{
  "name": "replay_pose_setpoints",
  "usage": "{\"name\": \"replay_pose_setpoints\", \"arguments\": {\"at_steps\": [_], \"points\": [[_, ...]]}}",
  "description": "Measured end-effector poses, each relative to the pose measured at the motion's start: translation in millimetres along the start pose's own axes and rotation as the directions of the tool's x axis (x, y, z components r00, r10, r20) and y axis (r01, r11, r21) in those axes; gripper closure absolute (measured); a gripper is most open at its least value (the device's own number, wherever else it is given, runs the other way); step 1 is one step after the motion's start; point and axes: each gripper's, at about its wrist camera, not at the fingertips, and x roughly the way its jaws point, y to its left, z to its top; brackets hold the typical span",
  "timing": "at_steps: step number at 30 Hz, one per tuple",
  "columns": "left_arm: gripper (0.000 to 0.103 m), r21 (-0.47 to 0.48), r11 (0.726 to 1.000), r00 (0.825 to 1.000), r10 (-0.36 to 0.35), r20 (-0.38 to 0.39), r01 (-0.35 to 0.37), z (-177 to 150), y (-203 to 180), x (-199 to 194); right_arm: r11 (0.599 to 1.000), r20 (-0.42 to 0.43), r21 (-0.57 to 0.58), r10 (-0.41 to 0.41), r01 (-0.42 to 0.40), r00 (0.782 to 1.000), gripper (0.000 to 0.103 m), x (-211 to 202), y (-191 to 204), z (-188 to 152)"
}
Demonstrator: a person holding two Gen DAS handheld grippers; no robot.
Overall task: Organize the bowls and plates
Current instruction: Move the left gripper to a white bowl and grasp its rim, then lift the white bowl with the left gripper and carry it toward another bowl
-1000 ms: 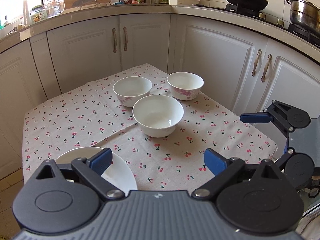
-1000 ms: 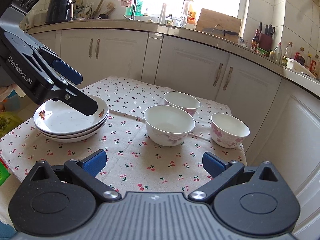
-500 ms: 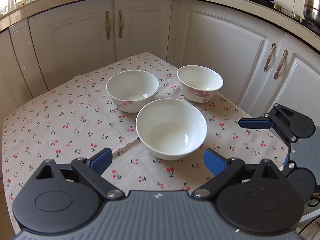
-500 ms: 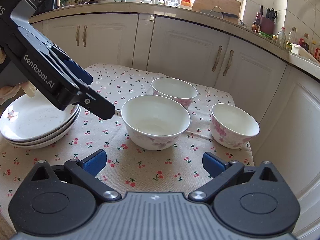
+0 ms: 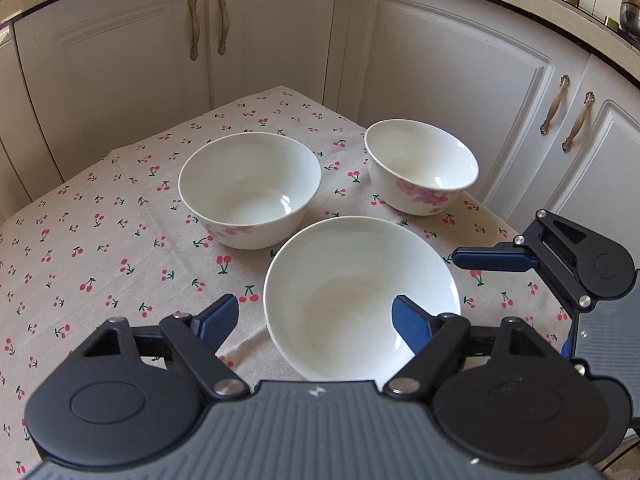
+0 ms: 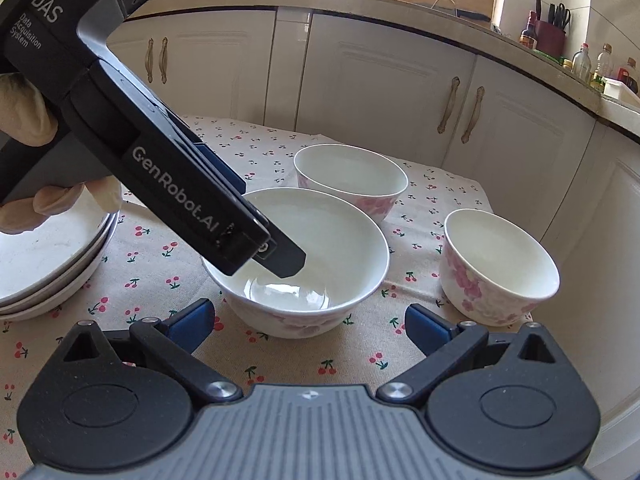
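Cherry-print tablecloth (image 5: pixel 100 240) covers the table beside white cabinets (image 5: pixel 460 92).

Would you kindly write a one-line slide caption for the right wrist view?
Left gripper, jaws closing, dips one finger inside the nearest bowl; two more bowls and stacked plates wait on cherry-print tablecloth.

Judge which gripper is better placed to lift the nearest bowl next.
Left. The left gripper already straddles the near bowl's rim, one finger inside, jaws closing. The right gripper hangs open, short of it.
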Motion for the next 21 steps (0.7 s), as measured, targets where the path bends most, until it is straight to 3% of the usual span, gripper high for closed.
{"name": "replay_pose_setpoints", "arguments": {"at_steps": [9,21], "points": [[0.028,0.017,0.999,1.0,-0.03,0.006,0.03,6.5,-0.4,7.0,0.999,0.011,-0.035,0.03,-0.029,1.0,0.015,2.3,1.6,2.4],[0.03,0.026,0.998,0.999,-0.052,0.008,0.052,8.0,-2.1,7.5,0.999,0.011,-0.026,0.042,-0.042,0.999,0.016,2.8,-0.1,4.0]]}}
